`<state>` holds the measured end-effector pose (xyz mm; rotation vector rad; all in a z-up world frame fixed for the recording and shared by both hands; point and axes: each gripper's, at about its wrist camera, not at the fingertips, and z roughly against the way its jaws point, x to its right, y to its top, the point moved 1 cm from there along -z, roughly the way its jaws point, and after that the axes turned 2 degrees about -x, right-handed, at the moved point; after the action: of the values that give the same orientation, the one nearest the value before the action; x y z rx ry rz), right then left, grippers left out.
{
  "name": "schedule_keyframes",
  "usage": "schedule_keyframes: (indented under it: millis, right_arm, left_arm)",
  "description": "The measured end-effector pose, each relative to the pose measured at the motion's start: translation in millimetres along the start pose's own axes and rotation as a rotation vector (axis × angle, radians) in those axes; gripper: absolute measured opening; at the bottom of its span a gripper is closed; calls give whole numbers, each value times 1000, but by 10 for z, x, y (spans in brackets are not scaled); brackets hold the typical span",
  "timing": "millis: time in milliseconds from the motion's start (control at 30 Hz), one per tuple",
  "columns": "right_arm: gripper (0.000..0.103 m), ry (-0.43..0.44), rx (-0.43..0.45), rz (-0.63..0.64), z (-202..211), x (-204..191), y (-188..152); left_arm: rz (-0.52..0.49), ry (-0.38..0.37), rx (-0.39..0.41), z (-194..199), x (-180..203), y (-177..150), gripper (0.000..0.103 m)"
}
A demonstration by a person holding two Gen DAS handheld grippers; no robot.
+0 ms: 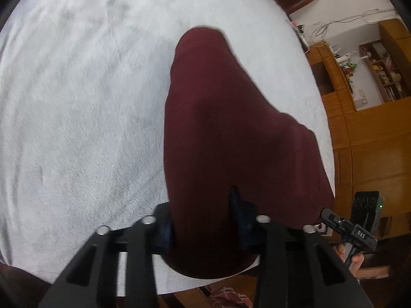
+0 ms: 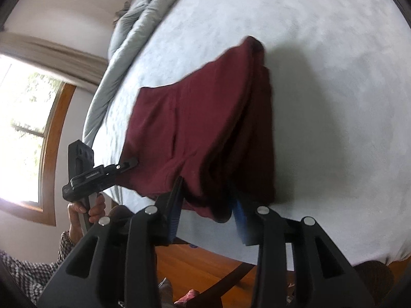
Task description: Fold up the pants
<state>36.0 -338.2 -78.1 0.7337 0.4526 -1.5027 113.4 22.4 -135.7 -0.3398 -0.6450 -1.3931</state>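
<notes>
The maroon pants (image 1: 226, 133) hang lifted over the white bed cover (image 1: 77, 115), held at two corners of one edge. My left gripper (image 1: 203, 220) is shut on the near edge of the pants; it also shows in the right wrist view (image 2: 125, 165) at the pants' left corner. My right gripper (image 2: 208, 210) is shut on the pants (image 2: 195, 125) at their near right edge, the cloth bunched between the blue pads (image 2: 239, 218). In the left wrist view the right gripper (image 1: 327, 214) shows at the lower right, at the pants' corner. The far end of the pants droops toward the bed.
A grey duvet (image 2: 128, 33) lies bunched along the bed's far edge. A window (image 2: 23, 133) is on the left wall. Wooden cabinets and shelves (image 1: 372, 77) stand beside the bed. Wooden floor (image 2: 205, 264) shows below the bed's near edge (image 2: 257, 246).
</notes>
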Motion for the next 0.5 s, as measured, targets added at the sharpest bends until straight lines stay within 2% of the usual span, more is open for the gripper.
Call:
schedule_keyframes:
  millis: [100,167,233,333,400,500]
  right_arm:
    - [34,3,1,36,-10,-168,20]
    - [34,-61,-27,53,-111,-178,28]
    - [36,-67,-75,18,-277,-56,21]
    - [36,-35,-72,2,-314,35,12]
    - [40,-35,-62,12,-260,28,14]
    - [47,-33,-58,22,-174,11,45]
  left_arm:
    - [43,-66,29,185,-231,-12,30]
    - [76,-114,24,180,-359,-8,30]
    - [114,-80,-24,-8,-507,-42,32]
    - [89,-63,-13,-48,-496,-56,37]
    - [54,-32,-8,-10,-386,-35,49]
    - [-15,52,-8,53,-230,8,58]
